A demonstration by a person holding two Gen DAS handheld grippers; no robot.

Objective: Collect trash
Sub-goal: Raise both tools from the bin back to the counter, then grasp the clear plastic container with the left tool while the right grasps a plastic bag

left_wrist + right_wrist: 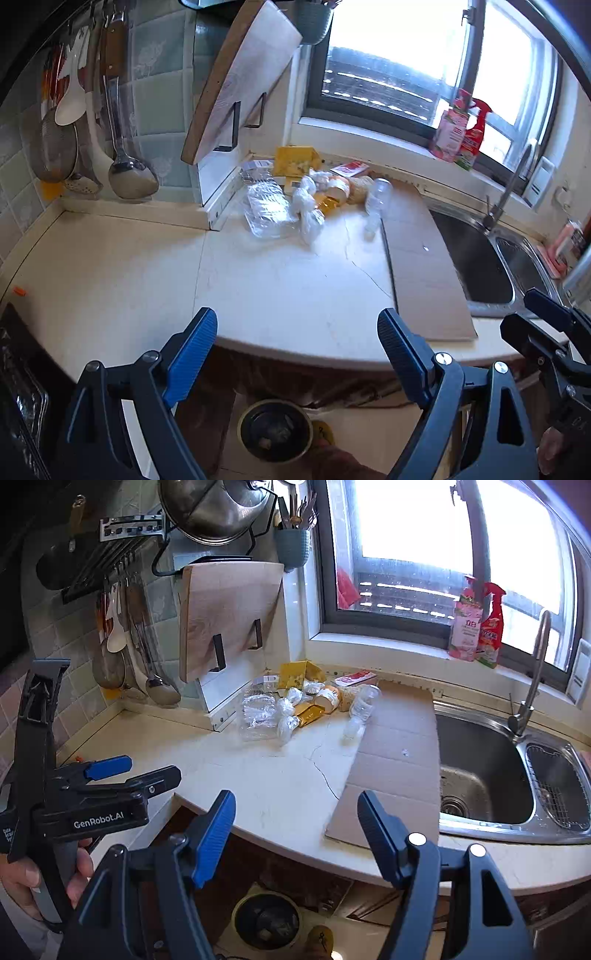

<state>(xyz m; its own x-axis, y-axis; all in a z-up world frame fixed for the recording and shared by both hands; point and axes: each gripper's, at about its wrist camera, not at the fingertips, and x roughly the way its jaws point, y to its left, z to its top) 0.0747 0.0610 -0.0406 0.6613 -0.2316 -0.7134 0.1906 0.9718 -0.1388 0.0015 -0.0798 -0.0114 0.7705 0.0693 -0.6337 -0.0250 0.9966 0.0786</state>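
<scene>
A heap of trash lies at the back of the pale countertop (147, 266). It includes a clear plastic tray (267, 206), knotted plastic bags (308, 206), a yellow carton (293, 160), an orange-and-white cup (340, 186) and a clear bottle (376, 201). The right wrist view shows the same tray (256, 712) and bottle (360, 709). My left gripper (297, 325) is open and empty above the counter's front edge, well short of the heap. My right gripper (295, 801) is likewise open and empty. A round bin (275, 430) stands on the floor below.
A cardboard sheet (417, 258) lies between the heap and the steel sink (480, 768) with its tap (532, 686). A cutting board (225, 616) and hanging ladles (125, 162) are on the wall at the left. Spray bottles (476, 624) stand on the windowsill.
</scene>
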